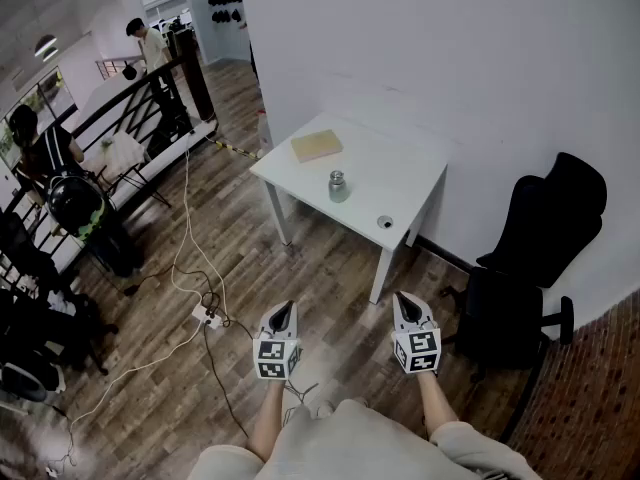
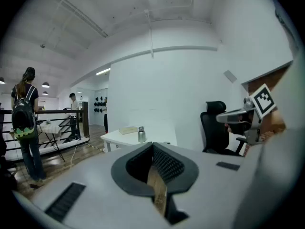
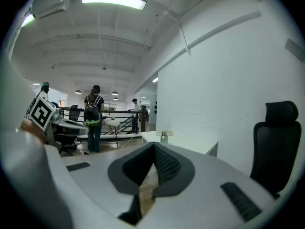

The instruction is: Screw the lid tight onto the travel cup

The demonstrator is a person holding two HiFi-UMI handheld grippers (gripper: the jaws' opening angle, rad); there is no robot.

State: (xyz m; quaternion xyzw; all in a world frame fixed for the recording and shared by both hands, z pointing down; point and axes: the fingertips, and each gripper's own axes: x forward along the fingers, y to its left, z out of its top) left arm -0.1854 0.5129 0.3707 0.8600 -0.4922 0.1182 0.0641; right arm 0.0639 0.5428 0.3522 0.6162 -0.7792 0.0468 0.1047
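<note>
1. At the far left of the head view, a black railing (image 1: 130, 98) runs along the wooden floor (image 1: 300, 288). A person with a black backpack (image 2: 25, 123) stands beside it, facing away.
2. White cables (image 1: 190, 258) trail across the floor to a power strip (image 1: 207, 316) that lies just left of the left gripper.
3. The left gripper (image 1: 284, 311) is held low in front of the person who carries it, well short of the worktop. Its fingers (image 2: 167, 165) are pressed together with nothing between them.
4. The white worktop (image 1: 400, 168) stands against a white wall. A flat tan pad (image 1: 316, 145) lies on its far left part.
5. The travel cup (image 1: 338, 186) stands upright near the middle of the worktop, in front of the pad and apart from it. It is grey and metallic, and both grippers are well away from it. Each gripper view shows it small, just above that gripper's fingertips.
6. A small round piece that looks to be the lid (image 1: 385, 222) lies flat near the worktop's front right corner, apart from the cup.
7. The right gripper (image 1: 404, 304) is level with the left one and likewise far from the worktop. Its fingers (image 3: 167, 166) are closed on each other and hold nothing.
8. A black office chair (image 1: 530, 258) stands to the right of the worktop, close to the wall.
</note>
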